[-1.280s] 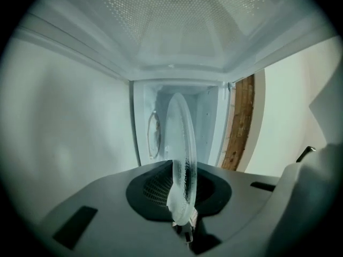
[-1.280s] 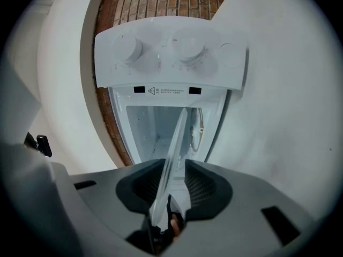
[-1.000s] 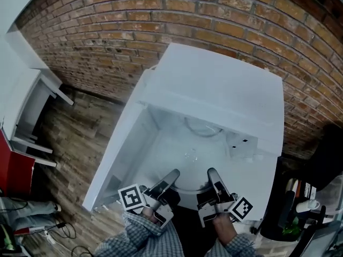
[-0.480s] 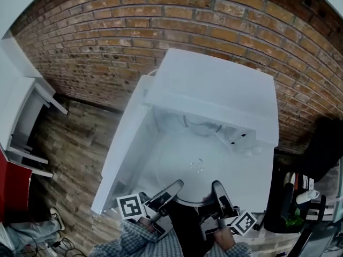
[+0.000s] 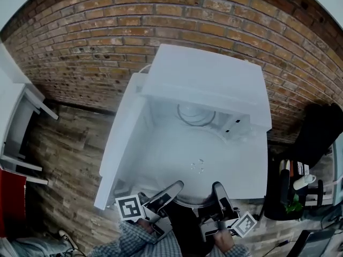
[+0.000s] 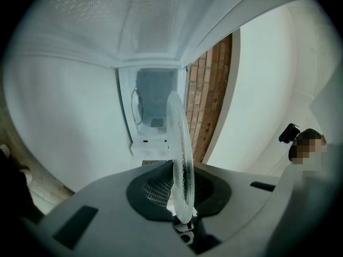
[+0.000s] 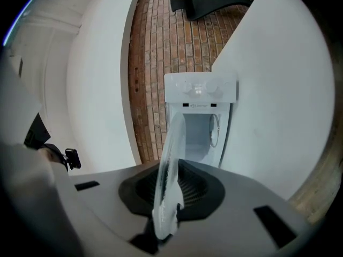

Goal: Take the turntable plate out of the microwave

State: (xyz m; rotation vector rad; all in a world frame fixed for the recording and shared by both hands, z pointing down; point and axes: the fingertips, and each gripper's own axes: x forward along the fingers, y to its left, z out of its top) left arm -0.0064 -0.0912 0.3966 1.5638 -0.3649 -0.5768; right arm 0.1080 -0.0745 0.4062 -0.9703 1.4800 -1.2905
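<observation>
Two grippers, same grab: left gripper [image 5: 170,190] clamped on near-left rim of the clear round glass turntable plate [image 5: 196,167], right gripper [image 5: 218,190] clamped on near-right rim. Plate's held btwn them, outside the white microwave [image 5: 209,79] further ahead.

Our left gripper [image 5: 172,187] and right gripper [image 5: 216,187] flank the turntable plate [image 5: 195,167], its near rim between each pair of jaws. Ahead of both stands the microwave [image 5: 209,84], a roller ring [image 5: 196,114] inside, its door [image 5: 120,143] out left of the left gripper, the brick wall [image 5: 107,42] behind.
</observation>
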